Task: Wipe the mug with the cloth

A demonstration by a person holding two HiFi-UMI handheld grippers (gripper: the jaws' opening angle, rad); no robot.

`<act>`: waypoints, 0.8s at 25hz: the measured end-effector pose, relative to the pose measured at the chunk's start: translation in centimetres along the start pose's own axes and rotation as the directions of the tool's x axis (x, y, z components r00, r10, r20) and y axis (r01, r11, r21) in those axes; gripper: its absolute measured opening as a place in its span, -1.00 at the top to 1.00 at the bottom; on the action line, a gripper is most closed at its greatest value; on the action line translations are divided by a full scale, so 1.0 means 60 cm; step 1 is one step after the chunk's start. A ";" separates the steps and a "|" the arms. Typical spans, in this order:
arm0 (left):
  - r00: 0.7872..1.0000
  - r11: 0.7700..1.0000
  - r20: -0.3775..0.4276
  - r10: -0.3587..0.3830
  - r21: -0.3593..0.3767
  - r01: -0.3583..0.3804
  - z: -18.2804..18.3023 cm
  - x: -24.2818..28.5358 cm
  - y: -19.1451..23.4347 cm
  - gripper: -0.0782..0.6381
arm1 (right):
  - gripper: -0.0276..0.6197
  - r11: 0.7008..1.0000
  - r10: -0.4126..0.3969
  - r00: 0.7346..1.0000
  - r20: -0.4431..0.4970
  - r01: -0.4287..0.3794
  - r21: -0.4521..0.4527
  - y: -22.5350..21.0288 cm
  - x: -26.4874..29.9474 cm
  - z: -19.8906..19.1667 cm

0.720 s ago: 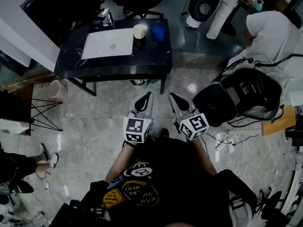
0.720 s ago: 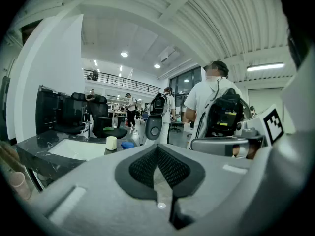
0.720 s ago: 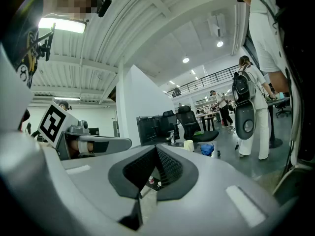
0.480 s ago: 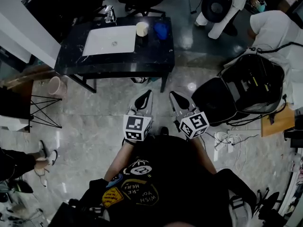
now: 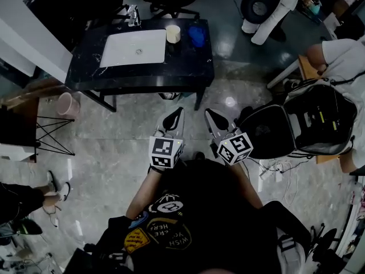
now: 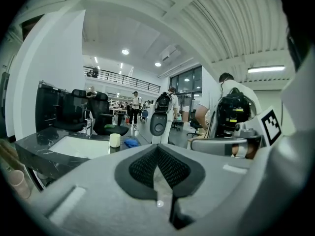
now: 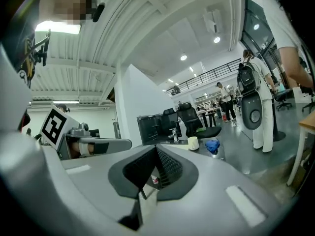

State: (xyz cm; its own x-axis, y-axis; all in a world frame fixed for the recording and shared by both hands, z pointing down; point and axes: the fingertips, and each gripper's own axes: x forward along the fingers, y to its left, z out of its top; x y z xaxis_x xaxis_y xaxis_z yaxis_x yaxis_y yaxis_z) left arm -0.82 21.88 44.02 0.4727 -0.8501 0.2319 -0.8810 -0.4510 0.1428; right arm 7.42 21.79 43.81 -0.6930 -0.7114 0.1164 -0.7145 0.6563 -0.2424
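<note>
The left tool (image 5: 176, 115) and right tool (image 5: 210, 117) hung shut, empty; arriving closed at the desk (image 5: 142, 73) could topple the mug (image 5: 173, 33) beside the cloth (image 5: 196, 36).

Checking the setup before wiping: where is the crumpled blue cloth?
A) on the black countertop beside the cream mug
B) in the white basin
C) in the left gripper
A: the crumpled blue cloth lies on the black countertop beside the cream mug.
</note>
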 end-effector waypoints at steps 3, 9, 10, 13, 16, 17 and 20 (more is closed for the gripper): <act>1.000 1.000 -0.009 0.006 0.001 -0.006 -0.010 -0.002 0.025 0.77 | 0.91 1.000 -0.008 1.000 -0.021 0.008 -0.001 0.008 0.016 -0.016; 0.999 1.000 -0.033 -0.014 -0.023 0.013 -0.027 0.016 0.054 0.77 | 0.91 1.000 -0.021 0.998 -0.053 0.021 0.009 0.011 0.046 -0.039; 0.999 0.999 -0.033 -0.010 -0.036 0.009 -0.028 0.025 0.060 0.77 | 0.91 1.000 -0.022 0.998 -0.059 0.023 0.012 0.004 0.052 -0.041; 0.999 0.998 -0.038 0.005 -0.068 -0.007 -0.028 0.058 0.082 0.77 | 0.91 0.999 -0.015 0.998 -0.066 0.017 0.030 -0.026 0.079 -0.043; 0.998 0.998 -0.054 0.012 -0.062 -0.015 -0.022 0.111 0.108 0.77 | 0.91 0.999 0.008 0.999 -0.049 -0.006 0.039 -0.073 0.125 -0.030; 0.998 0.998 -0.058 0.011 -0.066 -0.015 -0.018 0.133 0.118 0.77 | 0.91 0.999 0.012 0.999 -0.050 -0.010 0.033 -0.093 0.143 -0.025; 0.998 0.996 -0.057 0.017 -0.086 -0.022 -0.003 0.203 0.153 0.77 | 0.91 1.000 0.019 0.997 -0.071 -0.019 0.002 -0.156 0.190 -0.015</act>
State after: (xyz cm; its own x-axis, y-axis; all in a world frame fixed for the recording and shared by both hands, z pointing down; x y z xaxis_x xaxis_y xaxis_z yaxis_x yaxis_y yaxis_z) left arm -3.15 7.44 48.36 0.4575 -0.8410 0.2888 -0.8867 -0.4070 0.2194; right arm 6.12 7.73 48.30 -0.7114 -0.6793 0.1803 -0.7013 0.6691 -0.2460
